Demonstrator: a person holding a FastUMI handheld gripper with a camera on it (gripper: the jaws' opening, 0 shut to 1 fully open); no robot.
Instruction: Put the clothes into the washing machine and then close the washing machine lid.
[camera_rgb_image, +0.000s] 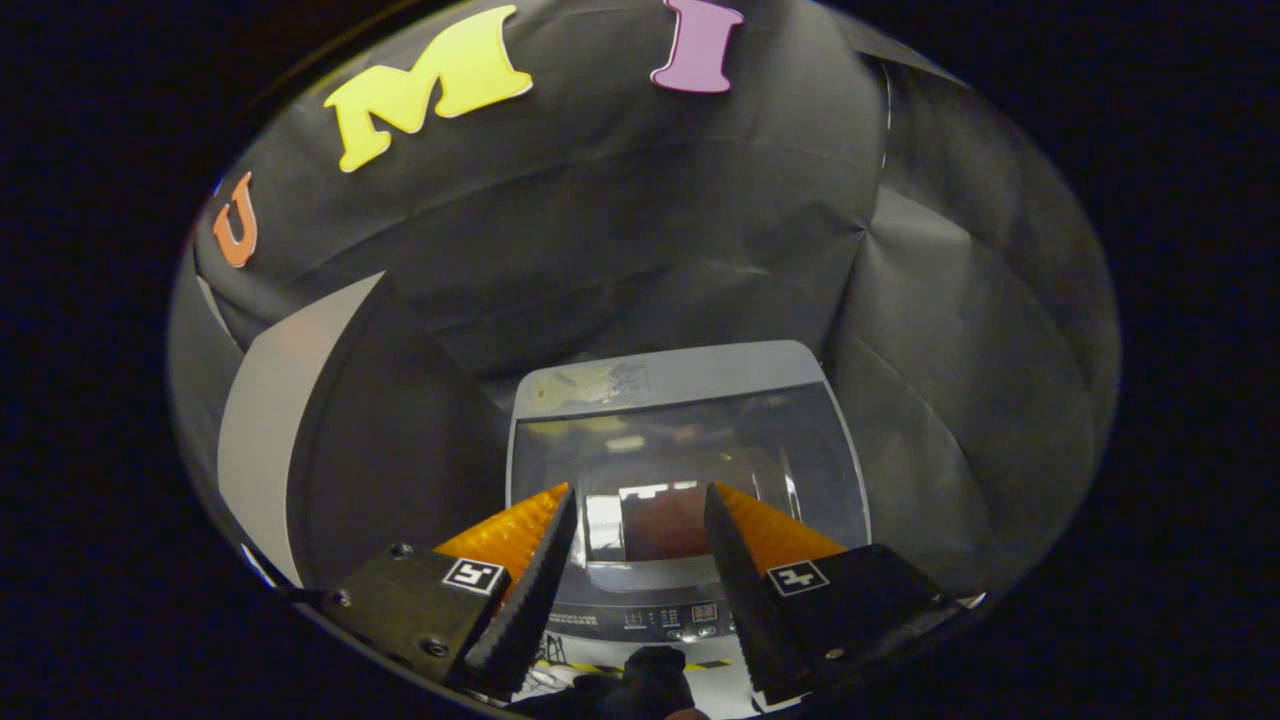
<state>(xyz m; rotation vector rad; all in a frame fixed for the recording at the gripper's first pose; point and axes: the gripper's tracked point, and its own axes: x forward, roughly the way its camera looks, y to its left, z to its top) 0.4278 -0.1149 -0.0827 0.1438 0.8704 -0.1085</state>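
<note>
A grey top-loading washing machine (668, 378) stands below and ahead of me against the black cloth wall. Its dark glass lid (800, 470) lies flat over the tub and reflects light. Through the glass, a reddish-brown patch (662, 525) shows between my fingers; I cannot tell whether it is clothing. My gripper (638, 492) hangs above the lid's front half, open, with nothing between its orange-backed black fingers (520, 590). The control panel (672, 616) runs along the machine's near edge. A dark, soft-looking lump (645, 682) sits just below the panel, close to me; what it is cannot be told.
Black cloth walls close in behind and on both sides of the machine. A pale grey panel (262, 450) stands to the machine's left. Yellow-and-black striped tape (705, 664) shows on the pale surface in front of the machine.
</note>
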